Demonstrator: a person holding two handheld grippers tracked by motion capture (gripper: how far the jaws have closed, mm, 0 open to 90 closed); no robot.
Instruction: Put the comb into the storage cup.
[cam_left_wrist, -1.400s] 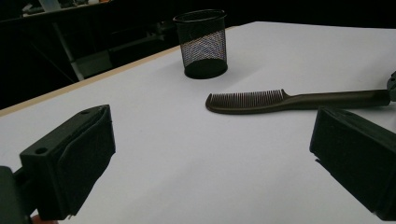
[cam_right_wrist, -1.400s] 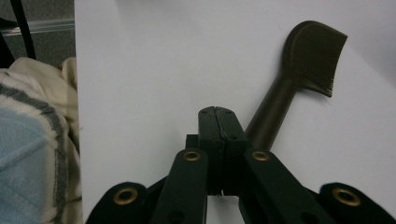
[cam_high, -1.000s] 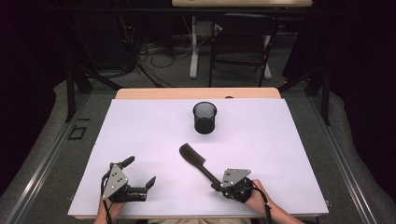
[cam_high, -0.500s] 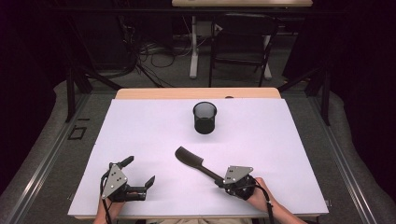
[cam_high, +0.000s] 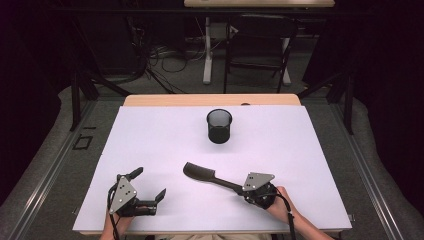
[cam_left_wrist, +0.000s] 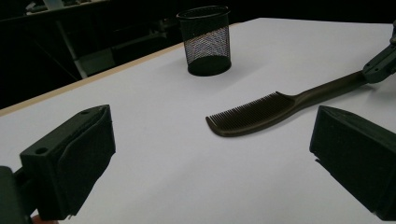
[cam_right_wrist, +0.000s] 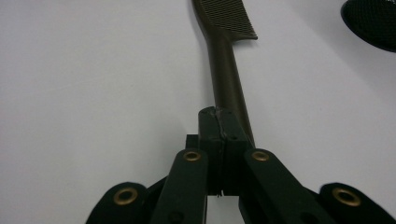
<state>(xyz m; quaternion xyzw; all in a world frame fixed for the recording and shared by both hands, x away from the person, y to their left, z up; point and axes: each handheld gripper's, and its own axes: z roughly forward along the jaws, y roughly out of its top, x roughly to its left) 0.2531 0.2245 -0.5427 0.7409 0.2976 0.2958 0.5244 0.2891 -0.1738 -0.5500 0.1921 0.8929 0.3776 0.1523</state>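
A dark brown comb (cam_high: 200, 173) lies low over the white table, teeth end pointing left and a little away. My right gripper (cam_high: 236, 186) is shut on its handle end at the near right. In the right gripper view the jaws (cam_right_wrist: 222, 126) pinch the handle, and the comb (cam_right_wrist: 224, 46) runs straight ahead. A black mesh cup (cam_high: 219, 126) stands upright at the far middle, apart from the comb. My left gripper (cam_high: 149, 183) rests at the near left, open and holding nothing. The left gripper view has the comb (cam_left_wrist: 261, 114) and cup (cam_left_wrist: 205, 39) ahead between its wide jaws.
The white sheet (cam_high: 300, 145) covers a wooden table whose far edge (cam_high: 210, 100) shows as a tan strip. Beyond it are dark floor, cables and chair legs. The cup's rim (cam_right_wrist: 371, 18) sits at the upper right of the right gripper view.
The comb has swung in the right gripper, its teeth end moving left and a little nearer. The right hand shifted slightly right. The left gripper has stayed put.
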